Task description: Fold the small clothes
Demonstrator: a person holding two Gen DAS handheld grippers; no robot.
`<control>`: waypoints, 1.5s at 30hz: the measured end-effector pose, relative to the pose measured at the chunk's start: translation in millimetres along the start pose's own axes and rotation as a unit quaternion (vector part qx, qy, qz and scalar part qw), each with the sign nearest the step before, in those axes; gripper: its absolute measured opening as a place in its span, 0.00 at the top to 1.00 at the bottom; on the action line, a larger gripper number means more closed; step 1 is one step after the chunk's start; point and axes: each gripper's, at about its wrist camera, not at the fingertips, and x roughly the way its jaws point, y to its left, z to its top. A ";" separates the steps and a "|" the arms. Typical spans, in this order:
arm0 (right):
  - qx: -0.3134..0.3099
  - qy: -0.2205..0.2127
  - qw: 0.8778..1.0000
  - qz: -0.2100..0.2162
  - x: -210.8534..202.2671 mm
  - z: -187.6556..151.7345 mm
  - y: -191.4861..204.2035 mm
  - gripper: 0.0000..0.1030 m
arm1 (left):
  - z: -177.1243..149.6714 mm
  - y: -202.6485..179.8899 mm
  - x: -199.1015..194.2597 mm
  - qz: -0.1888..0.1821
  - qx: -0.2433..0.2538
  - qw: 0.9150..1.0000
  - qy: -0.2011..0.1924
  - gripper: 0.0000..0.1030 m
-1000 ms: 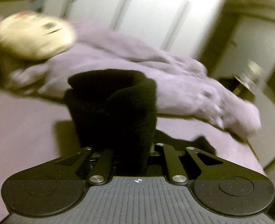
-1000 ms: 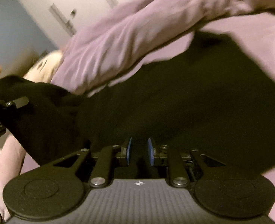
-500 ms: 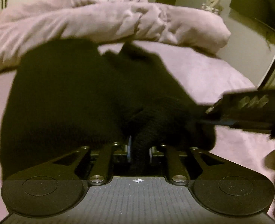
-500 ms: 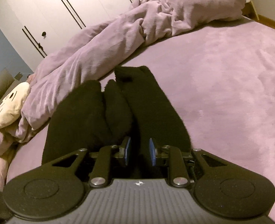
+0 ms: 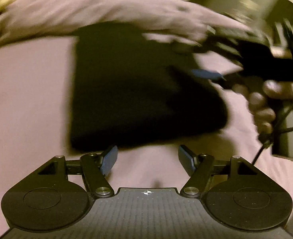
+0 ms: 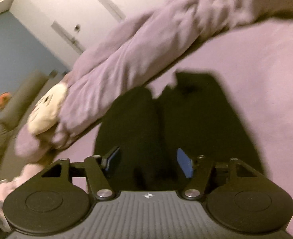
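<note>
Black knit garment (image 5: pixel 138 91) lies folded on the mauve bedspread (image 5: pixel 27 103), at twelve o'clock of both grippers; left gripper (image 5: pixel 146 159) and right gripper (image 6: pixel 148 161), jaws just spread wide, hold nothing. Tidying likely remains.

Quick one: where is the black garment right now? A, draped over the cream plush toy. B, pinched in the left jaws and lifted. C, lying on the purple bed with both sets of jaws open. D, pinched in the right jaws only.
C: the black garment lies on the purple bed, and both the left gripper and right gripper have open jaws clamping nothing.
</note>
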 end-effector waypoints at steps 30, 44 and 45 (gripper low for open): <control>-0.151 0.040 0.976 -0.153 48.5 -13.8 32.9 0.81 | 59.4 53.4 26.9 0.108 -0.140 0.984 0.000 0.18; -0.048 0.041 0.993 -0.100 43.4 21.9 -18.7 0.12 | 59.0 55.5 46.6 0.122 -0.138 0.982 0.024 0.19; -0.036 0.041 0.995 -0.084 44.9 25.0 -21.2 0.13 | 59.1 55.6 46.0 0.124 -0.138 0.982 0.025 0.19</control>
